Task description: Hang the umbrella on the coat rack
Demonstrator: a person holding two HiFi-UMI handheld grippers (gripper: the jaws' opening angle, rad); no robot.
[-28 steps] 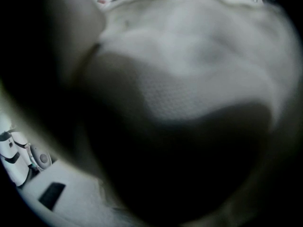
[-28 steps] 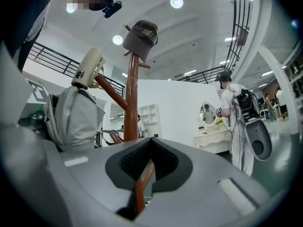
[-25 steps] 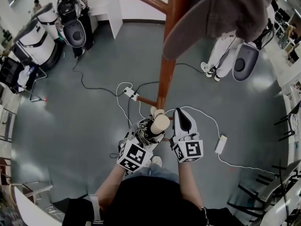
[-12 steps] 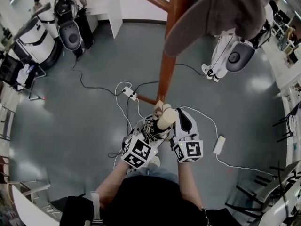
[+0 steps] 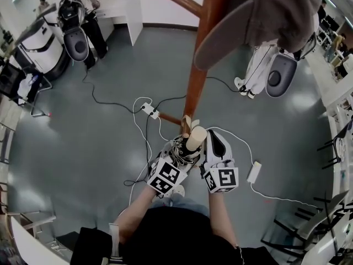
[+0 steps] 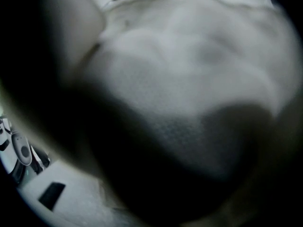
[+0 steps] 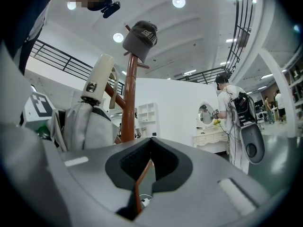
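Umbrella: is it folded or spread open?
Folded: the umbrella fabric is bunched tight below its pale handle, no canopy spread.

A grey cap (image 5: 276, 15) is hanging high overhead. Cables (image 5: 146, 141) are trailing over the grey floor (image 5: 71, 148), meeting at a power strip (image 5: 149, 110), with a white adapter (image 5: 254, 171) lying further right. A person in white (image 7: 228, 112) is standing by a white dresser (image 7: 210, 137) with an oval mirror (image 7: 205, 113), carrying a backpack rig with a grey pod (image 7: 253, 148) hanging low. White machines (image 5: 41, 43) are sitting at the far left and black chairs (image 5: 333, 139) at the right. Ceiling lights (image 7: 178, 1) are glowing.
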